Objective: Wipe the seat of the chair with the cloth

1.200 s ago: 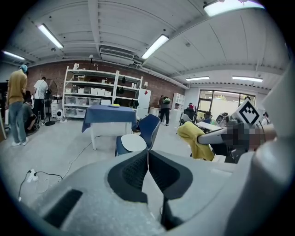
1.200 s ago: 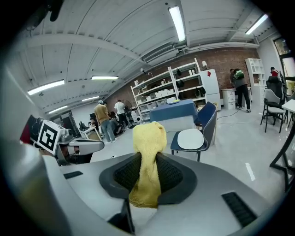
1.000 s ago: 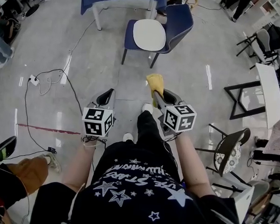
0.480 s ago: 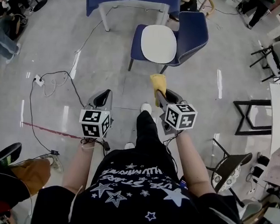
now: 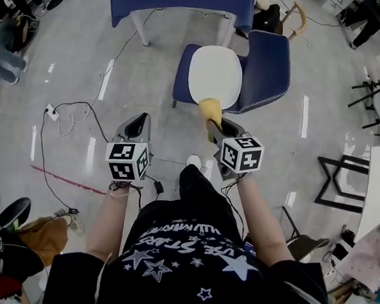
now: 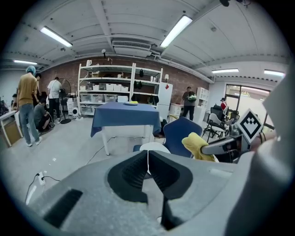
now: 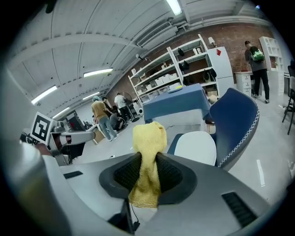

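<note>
A blue chair [image 5: 265, 69] with a white seat [image 5: 215, 76] stands ahead of me on the floor. My right gripper [image 5: 212, 120] is shut on a yellow cloth [image 5: 210, 109], whose top end sticks out just short of the seat's near edge. In the right gripper view the cloth [image 7: 148, 161] hangs pinched between the jaws, with the seat [image 7: 196, 146] beyond. My left gripper [image 5: 137, 127] is shut with nothing in it, held over the floor to the left of the chair. The left gripper view has the chair [image 6: 177, 133] and the cloth [image 6: 197, 145] to the right.
A table with a blue cover [image 5: 180, 0] stands just behind the chair. Cables and a power strip [image 5: 49, 112] lie on the floor at left. Black frames and other chairs [image 5: 339, 183] stand at right. People stand by shelves [image 6: 117, 92] far off.
The chair has come closer in the head view as I stepped toward it. The cloth in my right gripper now reaches the seat's near edge. Both grippers keep their state.
</note>
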### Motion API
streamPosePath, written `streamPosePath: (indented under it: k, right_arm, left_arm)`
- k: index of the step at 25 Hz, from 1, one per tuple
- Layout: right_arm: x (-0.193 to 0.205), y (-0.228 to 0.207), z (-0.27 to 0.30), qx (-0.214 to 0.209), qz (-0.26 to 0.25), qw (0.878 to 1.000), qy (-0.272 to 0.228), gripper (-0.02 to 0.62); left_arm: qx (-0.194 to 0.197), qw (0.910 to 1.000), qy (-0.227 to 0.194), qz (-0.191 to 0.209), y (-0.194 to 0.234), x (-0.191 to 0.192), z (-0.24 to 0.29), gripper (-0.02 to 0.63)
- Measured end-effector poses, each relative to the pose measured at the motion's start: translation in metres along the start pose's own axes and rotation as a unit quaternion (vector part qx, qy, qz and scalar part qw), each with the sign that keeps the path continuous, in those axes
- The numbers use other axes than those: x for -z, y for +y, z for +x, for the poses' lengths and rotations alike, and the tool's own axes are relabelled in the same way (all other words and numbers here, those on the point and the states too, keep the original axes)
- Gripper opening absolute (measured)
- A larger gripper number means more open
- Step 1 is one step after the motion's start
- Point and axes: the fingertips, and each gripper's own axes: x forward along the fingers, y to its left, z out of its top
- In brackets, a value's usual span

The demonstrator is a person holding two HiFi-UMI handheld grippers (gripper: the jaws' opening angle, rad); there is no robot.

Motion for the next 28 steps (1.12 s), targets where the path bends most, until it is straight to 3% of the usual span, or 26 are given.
streamPosePath:
  k: [9,16,28]
  right_arm:
    - [-0.068,-0.043,0.037,-0.010,0.001,1.000,-0.006,0.101]
    - [-0.083,-0.064,0.056,0.002,0.012,1.000,-0.006,0.102]
    - [-0.125,-0.126,0.129,0.095,0.056,0.994,0.001,0.103]
  left_arm:
    - [-0.012,0.9998,-0.017,0.008,0.011,-0.065,0.061,0.021]
    - [0.012,0.9998,-0.006,0.016,0.007,-0.072,0.101,0.021]
    - [0.101,0.9941,0.025,0.031,0.041,-0.106,0.228,0.021]
